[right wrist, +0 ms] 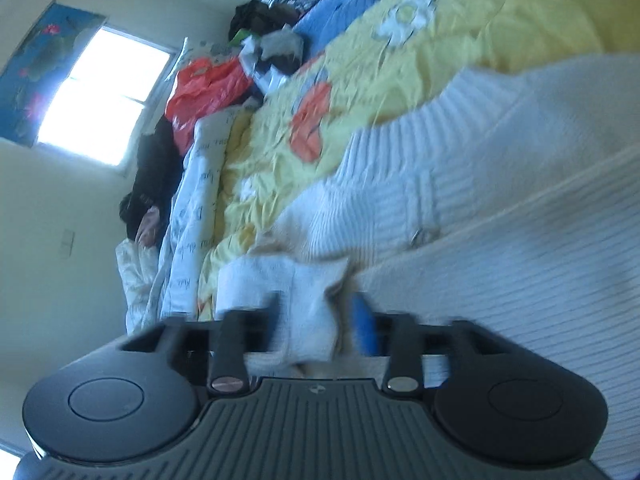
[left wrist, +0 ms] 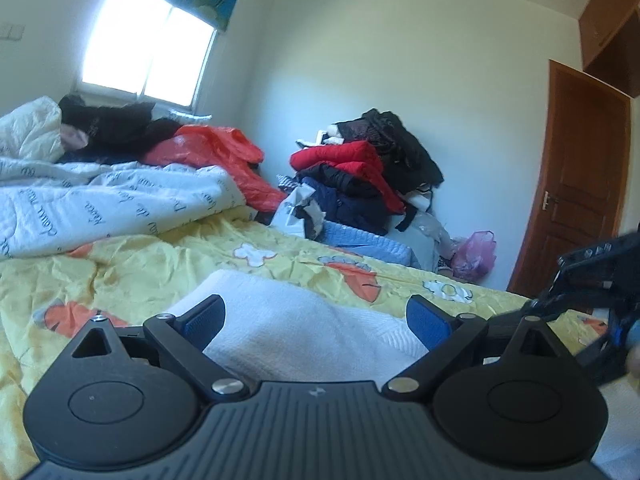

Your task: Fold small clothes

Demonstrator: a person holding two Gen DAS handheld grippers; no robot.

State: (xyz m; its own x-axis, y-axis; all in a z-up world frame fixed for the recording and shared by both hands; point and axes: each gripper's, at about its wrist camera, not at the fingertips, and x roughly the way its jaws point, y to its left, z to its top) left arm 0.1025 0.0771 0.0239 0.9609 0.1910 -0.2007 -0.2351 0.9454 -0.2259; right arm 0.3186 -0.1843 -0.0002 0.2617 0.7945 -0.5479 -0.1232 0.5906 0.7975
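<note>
The left gripper (left wrist: 316,322) hung low over the bed (left wrist: 132,264), its blue-padded fingers (left wrist: 204,320) spread wide with nothing between them, the folded white knit garment (left wrist: 288,320) lying just beyond on the wrinkled yellow sheet printed with orange and white flowers. From the right wrist view, rolled sideways and blurred, the same garment (right wrist: 460,184) showed a soft ribbed weave, a thick ribbed hem and a small metal ring near its edge. The right gripper (right wrist: 320,324) had its fingers partly apart; a loose fold of the white knit lay between them, but the blur hid whether the pads pressed on it. At the far left lay a rumpled white quilt (left wrist: 100,208) with script lettering, and a shiny red plastic bag (left wrist: 216,148) behind it. A heap of dark and red clothes (left wrist: 360,176) stood against the far wall
</note>
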